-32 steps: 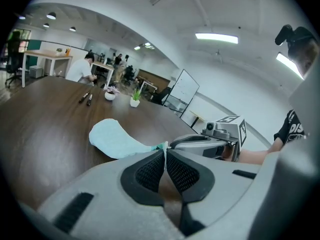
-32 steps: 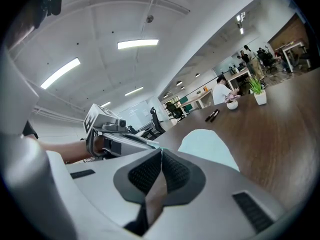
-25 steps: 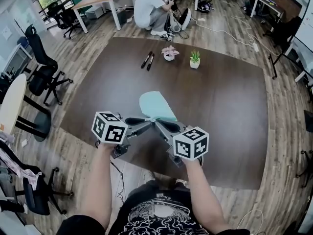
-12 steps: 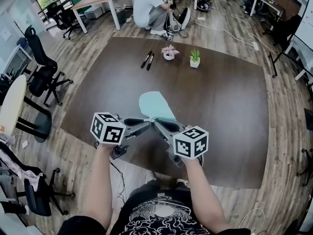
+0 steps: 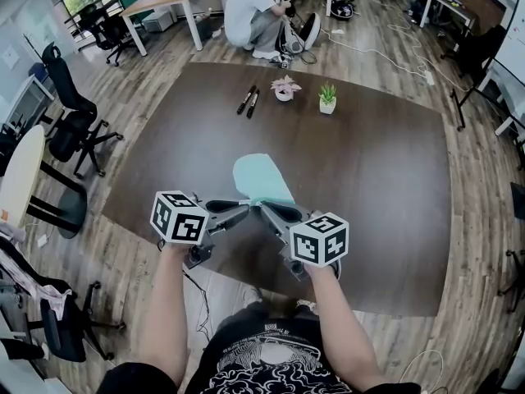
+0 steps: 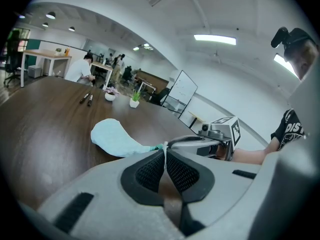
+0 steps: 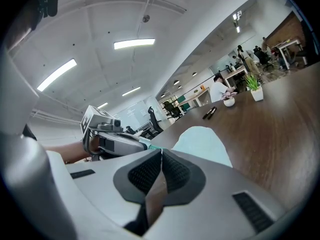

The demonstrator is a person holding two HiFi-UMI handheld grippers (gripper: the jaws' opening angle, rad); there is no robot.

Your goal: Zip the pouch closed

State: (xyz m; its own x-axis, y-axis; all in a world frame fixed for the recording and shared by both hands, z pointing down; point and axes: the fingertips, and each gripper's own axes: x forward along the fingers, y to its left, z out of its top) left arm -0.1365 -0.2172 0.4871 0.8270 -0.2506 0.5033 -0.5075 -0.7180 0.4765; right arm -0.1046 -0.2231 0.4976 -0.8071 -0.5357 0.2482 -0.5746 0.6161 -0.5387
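Note:
A light teal pouch [image 5: 261, 178] lies flat on the brown table [image 5: 385, 187], with its narrow near end at my two grippers. My left gripper [image 5: 248, 207] is shut, and a thin white tab at the pouch's near end is pinched between its pads [image 6: 150, 171]. My right gripper [image 5: 262, 208] is shut at the same near tip from the other side, and a teal corner shows at its fingertips [image 7: 150, 170]. In the left gripper view the pouch [image 6: 112, 136] stretches away to the left. In the right gripper view the pouch [image 7: 202, 141] runs off to the right.
Two black markers [image 5: 248, 100], a small pink plant pot [image 5: 284, 89] and a small green plant pot [image 5: 327, 99] stand at the table's far side. A person [image 5: 250, 15] crouches on the floor beyond it. Office chairs [image 5: 70, 113] stand at the left.

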